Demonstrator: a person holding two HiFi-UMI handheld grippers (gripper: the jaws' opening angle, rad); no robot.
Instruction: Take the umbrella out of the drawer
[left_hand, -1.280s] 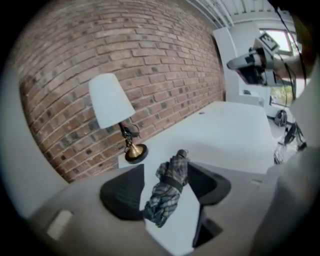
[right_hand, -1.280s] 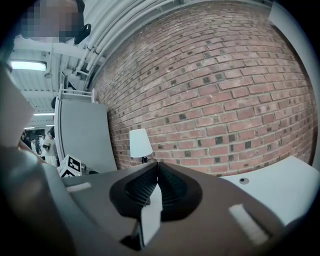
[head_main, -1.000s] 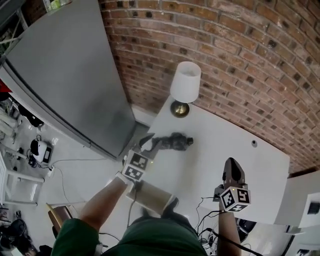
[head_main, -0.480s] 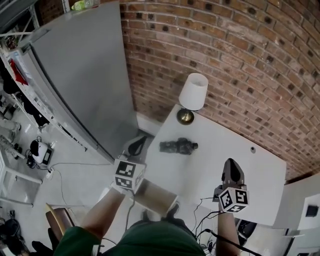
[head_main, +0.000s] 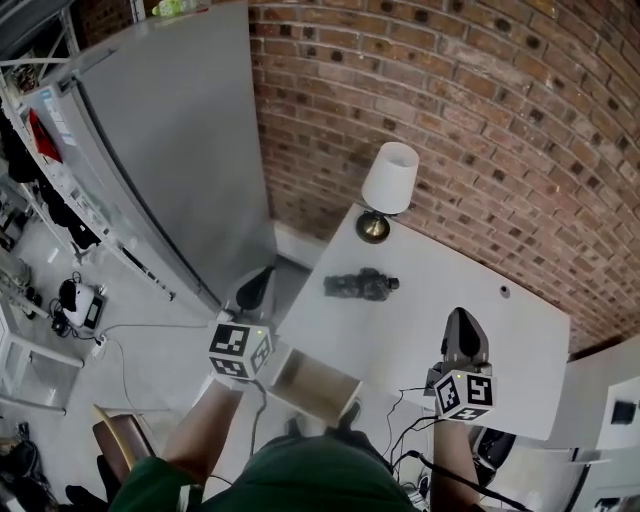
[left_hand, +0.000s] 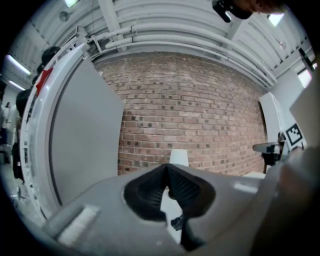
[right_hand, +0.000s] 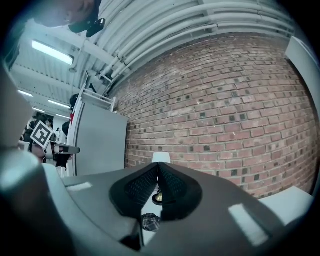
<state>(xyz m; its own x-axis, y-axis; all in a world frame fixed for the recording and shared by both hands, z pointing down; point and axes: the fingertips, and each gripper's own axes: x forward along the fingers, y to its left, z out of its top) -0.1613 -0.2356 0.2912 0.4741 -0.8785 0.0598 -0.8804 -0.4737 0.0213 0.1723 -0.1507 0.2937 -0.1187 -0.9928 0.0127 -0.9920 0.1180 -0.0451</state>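
The folded black umbrella (head_main: 360, 285) lies on the white table (head_main: 470, 300) in front of the lamp, with nothing touching it. My left gripper (head_main: 256, 287) hovers off the table's left edge, well apart from the umbrella, shut and empty. Its own view has the tips (left_hand: 167, 167) meeting, and the umbrella (left_hand: 176, 222) shows small and low behind them. My right gripper (head_main: 465, 335) is over the table's near right part, also shut with nothing in it. In the right gripper view the tips (right_hand: 158, 166) touch, with the umbrella (right_hand: 149, 221) beyond. The drawer (head_main: 315, 385) stands open below me.
A white-shaded lamp (head_main: 388, 185) with a brass foot stands at the table's far left corner against the brick wall (head_main: 480, 110). A tall grey cabinet (head_main: 170, 150) rises left of the table. Cables and small gear (head_main: 80, 305) lie on the floor at the left.
My left gripper let go of the umbrella's end, drew back leftwards off the table and shut. The umbrella stays lying on the table. The right gripper rose a little.
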